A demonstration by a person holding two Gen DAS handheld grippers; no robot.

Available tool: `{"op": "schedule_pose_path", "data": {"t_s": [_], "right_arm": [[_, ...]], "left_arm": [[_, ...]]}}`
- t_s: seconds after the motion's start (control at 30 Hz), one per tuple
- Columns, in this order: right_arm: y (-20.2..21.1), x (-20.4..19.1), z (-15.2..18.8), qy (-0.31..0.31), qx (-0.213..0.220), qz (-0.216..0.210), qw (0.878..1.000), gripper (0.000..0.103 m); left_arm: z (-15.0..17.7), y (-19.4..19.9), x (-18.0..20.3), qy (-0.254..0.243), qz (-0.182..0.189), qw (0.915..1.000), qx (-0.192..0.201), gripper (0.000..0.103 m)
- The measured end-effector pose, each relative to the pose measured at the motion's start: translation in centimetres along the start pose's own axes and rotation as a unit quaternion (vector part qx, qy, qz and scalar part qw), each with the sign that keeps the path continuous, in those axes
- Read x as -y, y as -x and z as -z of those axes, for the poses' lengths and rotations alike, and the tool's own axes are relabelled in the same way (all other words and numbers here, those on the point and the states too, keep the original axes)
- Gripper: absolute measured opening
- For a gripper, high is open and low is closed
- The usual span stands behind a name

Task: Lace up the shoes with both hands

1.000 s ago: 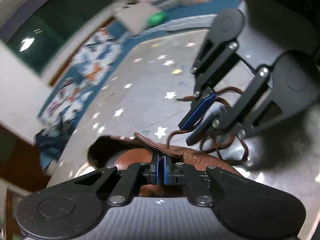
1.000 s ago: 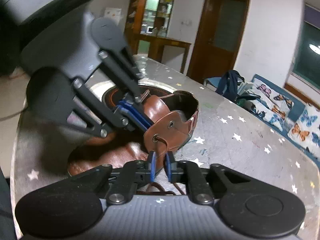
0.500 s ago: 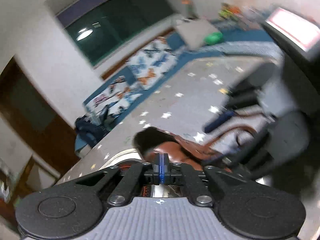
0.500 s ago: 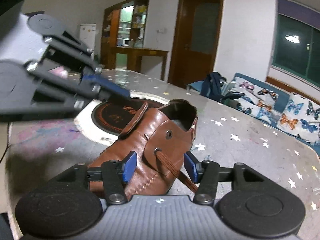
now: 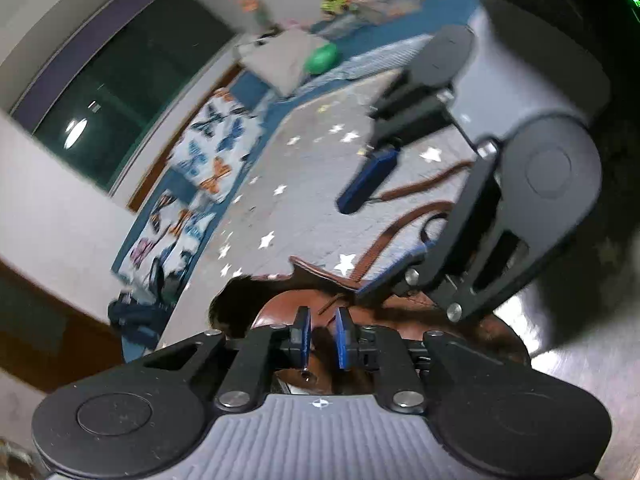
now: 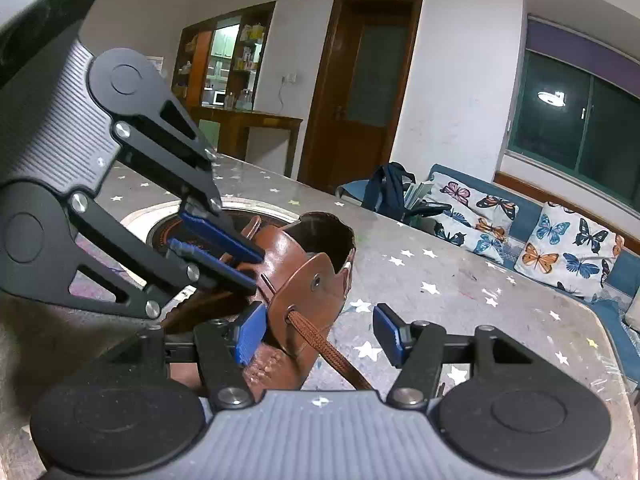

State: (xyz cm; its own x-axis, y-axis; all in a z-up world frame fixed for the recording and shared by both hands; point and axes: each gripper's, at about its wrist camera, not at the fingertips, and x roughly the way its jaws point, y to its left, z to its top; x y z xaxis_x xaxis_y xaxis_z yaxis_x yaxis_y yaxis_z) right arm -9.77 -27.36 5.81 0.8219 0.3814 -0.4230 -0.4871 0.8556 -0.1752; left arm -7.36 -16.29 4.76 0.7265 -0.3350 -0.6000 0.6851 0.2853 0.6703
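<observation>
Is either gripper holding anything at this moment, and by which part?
Nothing is held: both grippers are opening, the right gripper straddling the brown shoelace untouched.

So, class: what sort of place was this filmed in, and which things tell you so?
Most likely a home living room: a sofa with butterfly cushions, a wooden door, and shelves of household goods behind a star-patterned table.

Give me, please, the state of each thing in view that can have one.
Left gripper: jaws opening, nothing pinched.
Right gripper: jaws opening, astride the lace, not gripping.
Shoe: upright on the table, partly laced.
Lace: threaded through one eyelet, trailing loose.
Door: closed.
</observation>
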Motion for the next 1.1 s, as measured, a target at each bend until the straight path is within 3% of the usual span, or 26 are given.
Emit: {"op": "schedule_pose_path", "data": {"t_s": [0.23,0.47,0.6,0.73,0.9,1.1], "right_arm": [[-0.1,0.4,0.0,-0.001,-0.002,-0.006,1.000,0.062],[-0.1,0.8,0.1,-0.007,-0.001,-0.008,1.000,0.065],[0.1,0.9,0.2,-0.012,0.002,-0.004,1.000,0.066],[0.2,0.8,0.3,-0.016,0.003,0.000,1.000,0.066],[0.2,0.4,0.3,-0.013,0.005,0.010,1.000,0.068],[0.3,-0.6,0.5,-0.011,0.010,0.032,0.999,0.068]], "left_arm": [[-0.1,-2.2,0.4,-0.084,0.026,0.9961,0.006,0.016],[0.4,-2.9,0.8,-0.075,0.028,0.9967,0.009,0.006],[0.5,-2.2,1.5,-0.020,-0.009,0.9997,0.012,0.002],[1.1,-1.0,1.8,0.034,-0.087,0.9956,0.008,0.002],[2.1,2.4,0.4,0.127,-0.174,0.9764,0.018,0.002],[3.7,6.7,-2.6,0.224,-0.268,0.9367,0.023,0.002]]}}
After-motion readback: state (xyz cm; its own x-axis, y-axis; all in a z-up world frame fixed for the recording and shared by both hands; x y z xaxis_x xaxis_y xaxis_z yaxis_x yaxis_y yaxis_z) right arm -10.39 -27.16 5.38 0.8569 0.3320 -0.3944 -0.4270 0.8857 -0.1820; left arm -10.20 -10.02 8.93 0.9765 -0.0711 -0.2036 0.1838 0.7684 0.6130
